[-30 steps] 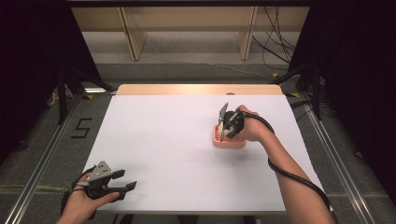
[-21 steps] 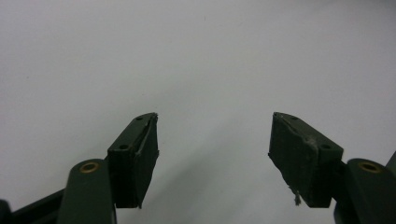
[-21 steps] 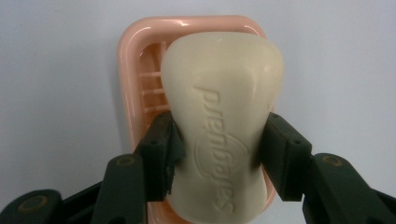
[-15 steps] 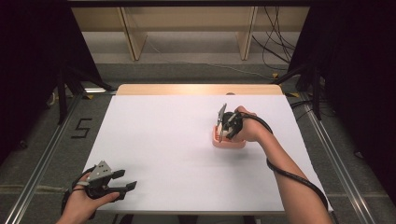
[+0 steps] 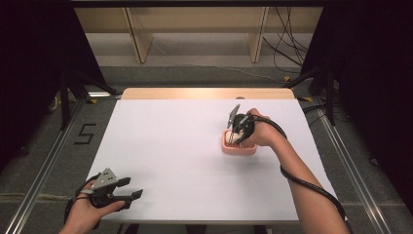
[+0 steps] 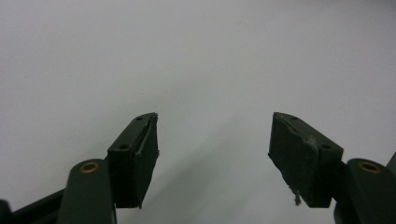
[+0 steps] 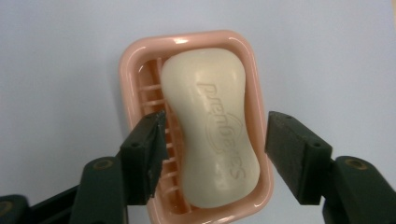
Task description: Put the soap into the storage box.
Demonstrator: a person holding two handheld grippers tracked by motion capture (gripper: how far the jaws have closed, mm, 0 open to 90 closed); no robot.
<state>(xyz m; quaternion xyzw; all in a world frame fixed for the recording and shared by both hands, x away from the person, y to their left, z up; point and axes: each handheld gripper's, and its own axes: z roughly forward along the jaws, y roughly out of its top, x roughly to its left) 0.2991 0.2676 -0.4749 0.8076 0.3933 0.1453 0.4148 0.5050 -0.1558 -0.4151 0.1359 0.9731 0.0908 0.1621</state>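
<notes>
one soap bar (image 7: 212,130), one pink soap dish (image 7: 128,60), two grippers, one table (image 5: 170,146)

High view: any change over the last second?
Nothing visibly changed. The right tool hovers open over the soap in the pink soap dish, jaws either side of the bar, and the left tool rests open at the near left of the white table.

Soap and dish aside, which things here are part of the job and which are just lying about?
In the job:
- soap, lying in the pink dish
- right gripper, open, jaws either side of the soap

Not in the job:
- left gripper, open over the bare white table
- cables on the floor beyond
</notes>
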